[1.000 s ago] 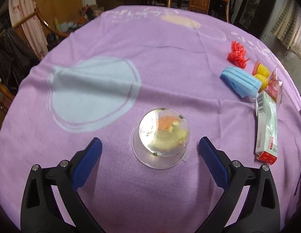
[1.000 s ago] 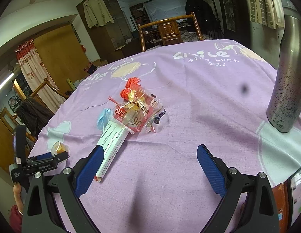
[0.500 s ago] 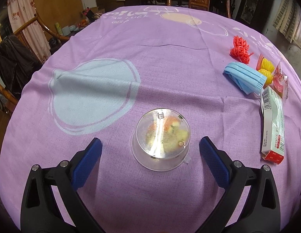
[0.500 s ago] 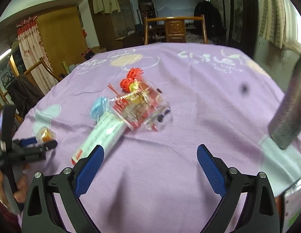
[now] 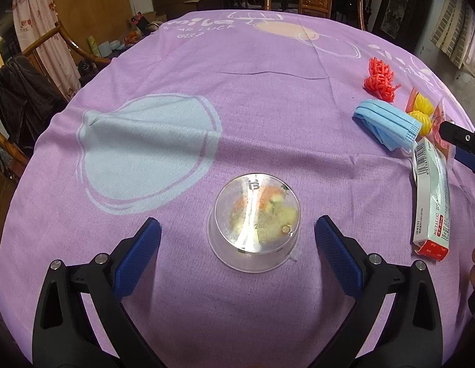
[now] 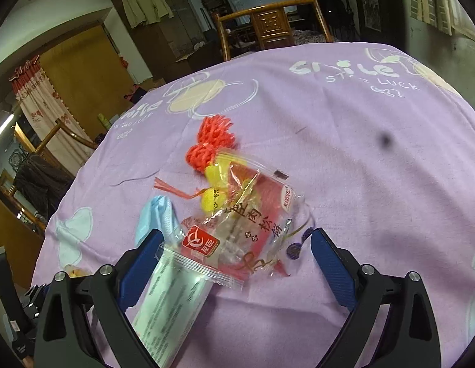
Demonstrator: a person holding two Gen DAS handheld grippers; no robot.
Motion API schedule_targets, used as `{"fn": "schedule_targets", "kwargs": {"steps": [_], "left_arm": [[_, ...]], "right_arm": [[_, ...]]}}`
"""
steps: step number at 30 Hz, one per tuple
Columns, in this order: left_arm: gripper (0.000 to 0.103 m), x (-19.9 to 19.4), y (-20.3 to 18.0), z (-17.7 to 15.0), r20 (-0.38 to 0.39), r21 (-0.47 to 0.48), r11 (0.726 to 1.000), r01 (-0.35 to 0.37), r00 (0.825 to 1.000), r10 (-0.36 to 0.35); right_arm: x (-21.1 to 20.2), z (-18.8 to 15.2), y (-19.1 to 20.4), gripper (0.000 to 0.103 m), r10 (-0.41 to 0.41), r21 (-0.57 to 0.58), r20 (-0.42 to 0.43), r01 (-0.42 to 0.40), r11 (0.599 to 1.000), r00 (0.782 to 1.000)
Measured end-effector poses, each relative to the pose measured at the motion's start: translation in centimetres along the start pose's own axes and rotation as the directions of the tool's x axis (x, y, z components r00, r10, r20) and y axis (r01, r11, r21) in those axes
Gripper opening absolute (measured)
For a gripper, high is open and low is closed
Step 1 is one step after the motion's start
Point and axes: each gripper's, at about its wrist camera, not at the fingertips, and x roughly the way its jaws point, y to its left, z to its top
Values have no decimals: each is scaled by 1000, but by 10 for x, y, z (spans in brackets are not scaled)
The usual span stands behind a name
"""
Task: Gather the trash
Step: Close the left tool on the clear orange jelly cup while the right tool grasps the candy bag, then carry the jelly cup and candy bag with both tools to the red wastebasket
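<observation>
A small clear lidded sauce cup with orange and yellow leftovers sits on the purple tablecloth between the blue pads of my open left gripper. My right gripper is open just above a red and clear snack wrapper. Next to the wrapper lie a white and red medicine box, a blue face mask, red netting and yellow netting. The same pile shows at the right of the left wrist view: box, mask, red netting.
The round table has a purple cloth with pale printed shapes. Wooden chairs stand behind it and at the left. The right gripper's finger enters the left wrist view at the right edge.
My right gripper has moved forward and down to the snack wrapper pile. My left gripper has edged closer around the sauce cup, still open.
</observation>
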Motion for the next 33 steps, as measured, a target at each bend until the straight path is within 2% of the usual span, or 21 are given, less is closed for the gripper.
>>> {"fn": "schedule_targets", "kwargs": {"steps": [1,3,4,5,9,11,15,17,21,22,23,28,33], "left_arm": [[98,0,0,0,0,0,1000,0,1000,0],[98,0,0,0,0,0,1000,0,1000,0],[98,0,0,0,0,-1,1000,2,1000,-2],[97,0,0,0,0,0,1000,4,1000,-4],[97,-4,6,1,11,-23,999,37,999,-36],[97,-9,12,2,32,-46,998,50,998,-49],[93,-13,19,2,51,-74,993,88,995,-84],[84,-13,20,2,48,-81,992,97,994,-93],[74,-13,21,2,52,-88,990,110,993,-105],[67,-14,19,2,56,-82,989,123,991,-118],[55,-16,18,1,61,-73,988,137,989,-132],[54,-30,19,0,126,-63,984,168,979,-159],[54,-63,29,-12,233,-65,975,214,953,-194]], "right_arm": [[3,1,-3,95,15,11,-7,-15,1000,1000],[10,2,-10,81,48,40,-30,-47,998,998],[11,3,-13,59,69,51,-39,-67,996,997],[5,4,-16,46,106,68,-22,-105,992,994],[-44,6,-3,43,125,9,119,-127,992,985],[-61,0,4,44,140,-17,144,-139,990,980],[-70,-10,18,45,171,-46,125,-167,985,977],[-71,-11,23,46,172,-71,109,-164,984,979],[-72,-17,37,47,164,-122,93,-152,981,982],[-72,-19,39,47,164,-129,88,-152,980,983],[-72,-20,41,47,163,-134,85,-151,979,983],[-71,-20,46,46,172,-147,80,-159,976,982],[-75,-26,56,46,210,-169,74,-195,966,975]]}}
